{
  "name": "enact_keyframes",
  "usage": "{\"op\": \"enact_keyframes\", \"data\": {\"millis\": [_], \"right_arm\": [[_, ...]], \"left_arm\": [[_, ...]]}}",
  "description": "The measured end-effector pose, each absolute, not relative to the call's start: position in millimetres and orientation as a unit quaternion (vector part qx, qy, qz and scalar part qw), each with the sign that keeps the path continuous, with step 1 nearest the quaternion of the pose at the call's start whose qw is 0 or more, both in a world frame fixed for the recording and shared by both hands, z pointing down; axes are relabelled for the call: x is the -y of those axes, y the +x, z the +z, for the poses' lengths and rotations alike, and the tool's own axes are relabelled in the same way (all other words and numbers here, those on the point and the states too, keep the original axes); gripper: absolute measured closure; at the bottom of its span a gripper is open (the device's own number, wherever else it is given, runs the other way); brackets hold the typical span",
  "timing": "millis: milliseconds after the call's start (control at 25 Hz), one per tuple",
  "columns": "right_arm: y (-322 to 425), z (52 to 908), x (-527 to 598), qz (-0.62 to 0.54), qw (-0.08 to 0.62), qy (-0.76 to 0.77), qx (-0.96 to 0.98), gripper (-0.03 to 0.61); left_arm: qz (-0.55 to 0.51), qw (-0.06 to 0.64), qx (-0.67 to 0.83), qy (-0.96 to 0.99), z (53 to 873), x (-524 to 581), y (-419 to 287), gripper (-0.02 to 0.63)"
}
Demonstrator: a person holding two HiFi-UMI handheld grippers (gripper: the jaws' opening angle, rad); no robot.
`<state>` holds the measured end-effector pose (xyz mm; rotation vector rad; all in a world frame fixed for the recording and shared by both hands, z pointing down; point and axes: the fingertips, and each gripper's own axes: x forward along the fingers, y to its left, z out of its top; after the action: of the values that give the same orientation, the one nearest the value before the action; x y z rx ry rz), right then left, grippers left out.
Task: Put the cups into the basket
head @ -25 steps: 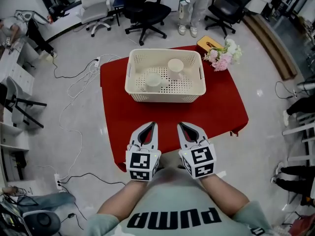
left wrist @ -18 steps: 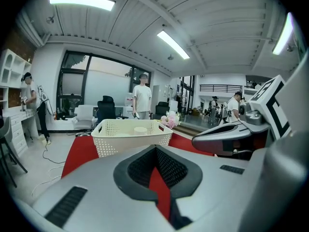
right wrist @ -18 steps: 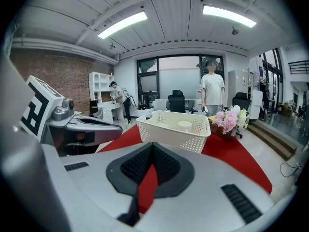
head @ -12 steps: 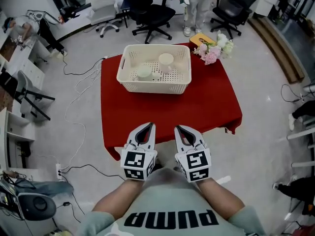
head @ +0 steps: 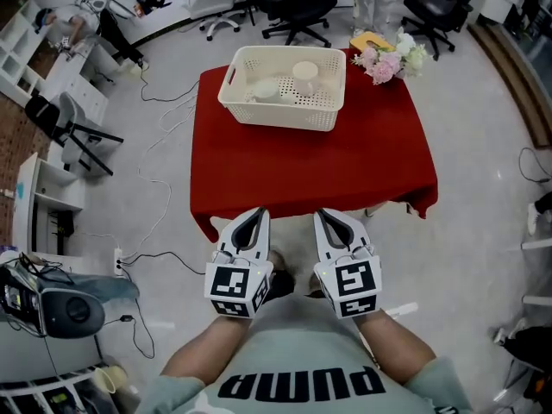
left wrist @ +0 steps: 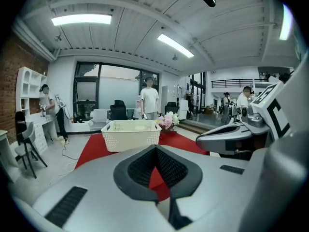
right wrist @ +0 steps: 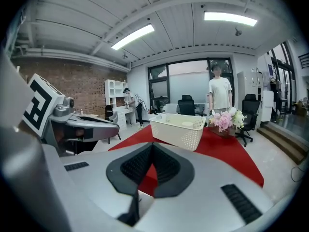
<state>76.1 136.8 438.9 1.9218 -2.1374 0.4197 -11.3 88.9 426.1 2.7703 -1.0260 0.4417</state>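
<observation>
A cream perforated basket stands at the far end of the red-clothed table. Two pale cups lie inside it, one on the left and one on the right. My left gripper and right gripper hang side by side close to my body, just off the table's near edge. Both are shut with nothing between the jaws. The basket sits straight ahead in the left gripper view and also ahead as the basket in the right gripper view.
Pink and white flowers and a yellow box sit at the table's far right corner. Black office chairs and a standing person are beyond the table. Cables trail over the floor on the left.
I have backed away from the table: basket and table sit farther off, and both grippers, before over the cloth's near edge, now hang off it. Both jaws stayed shut.
</observation>
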Motion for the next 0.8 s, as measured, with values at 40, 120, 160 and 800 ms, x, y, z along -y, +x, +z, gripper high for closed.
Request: {"op": "enact_keyframes", "data": {"millis": [40,120,160,800], "right_arm": [[73,438,-140,0.146,0.116,0.655,0.733,0.565],[66,439,-145,0.149,0.115,0.651,0.736,0.565],[62,440,-148,0.150,0.115,0.650,0.736,0.565],[2,478,-175,0.181,0.145,0.673,0.703,0.568]], "left_arm": [[0.150,0.077,0.346,0.923,428,-92,-15,0.611],[0.155,0.078,0.348,0.921,432,-98,-22,0.611],[0.159,0.078,0.346,0.921,434,-101,-26,0.611],[0.163,0.098,0.311,0.931,466,-116,-80,0.611]]}}
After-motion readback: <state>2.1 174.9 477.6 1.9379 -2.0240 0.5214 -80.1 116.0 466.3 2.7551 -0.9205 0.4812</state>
